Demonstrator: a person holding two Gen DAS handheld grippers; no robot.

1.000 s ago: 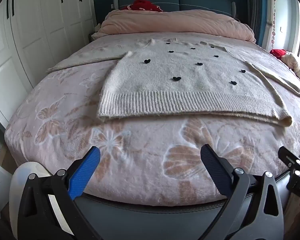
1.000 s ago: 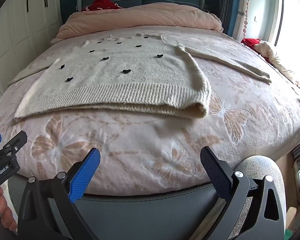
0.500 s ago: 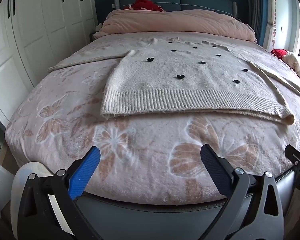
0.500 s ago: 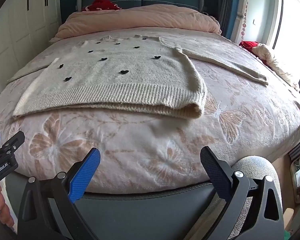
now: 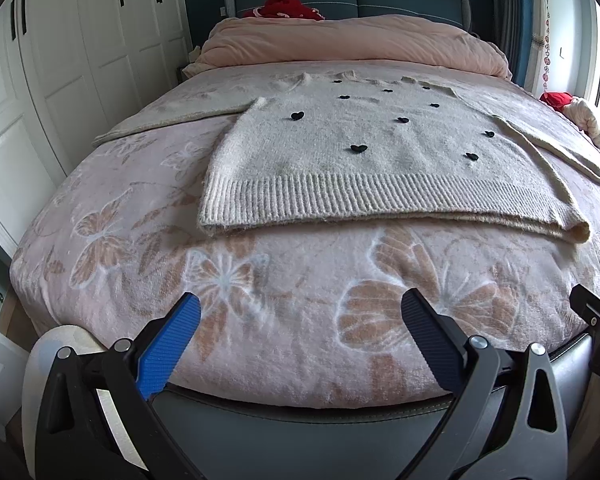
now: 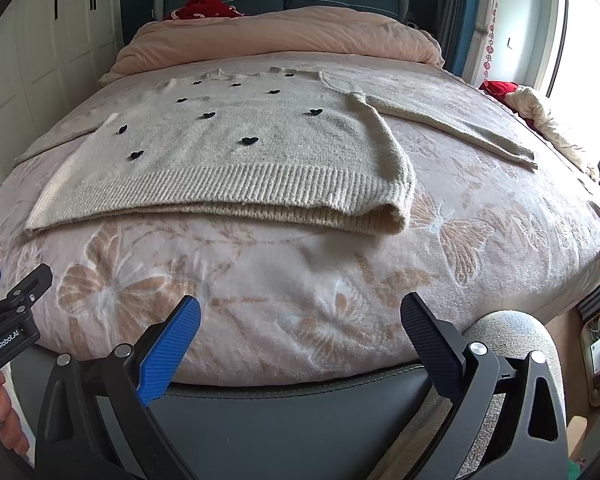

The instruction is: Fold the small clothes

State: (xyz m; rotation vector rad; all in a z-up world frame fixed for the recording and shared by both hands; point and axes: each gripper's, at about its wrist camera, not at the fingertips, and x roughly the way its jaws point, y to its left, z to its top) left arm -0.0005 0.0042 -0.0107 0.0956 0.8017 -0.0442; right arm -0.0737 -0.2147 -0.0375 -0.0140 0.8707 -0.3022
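Note:
A cream knit sweater [image 5: 380, 160] with small black hearts lies flat on the bed, both sleeves spread outward and its ribbed hem toward me; it also shows in the right wrist view [image 6: 240, 160]. My left gripper [image 5: 300, 312] is open and empty, over the bed's near edge below the hem. My right gripper [image 6: 300, 312] is open and empty at the same edge, below the hem's right corner. The left gripper's tip shows at the left edge of the right wrist view [image 6: 16, 300].
The bed has a pink butterfly-print blanket [image 5: 260, 272] and a dark padded frame [image 5: 300, 420]. A pink duvet [image 5: 352, 44] is bunched at the headboard. White wardrobes [image 5: 60, 80] stand left. Crumpled clothes [image 6: 540, 116] lie at the bed's right side.
Both grippers have moved slightly forward toward the bed; the sweater appears a little nearer. Jaws stay open.

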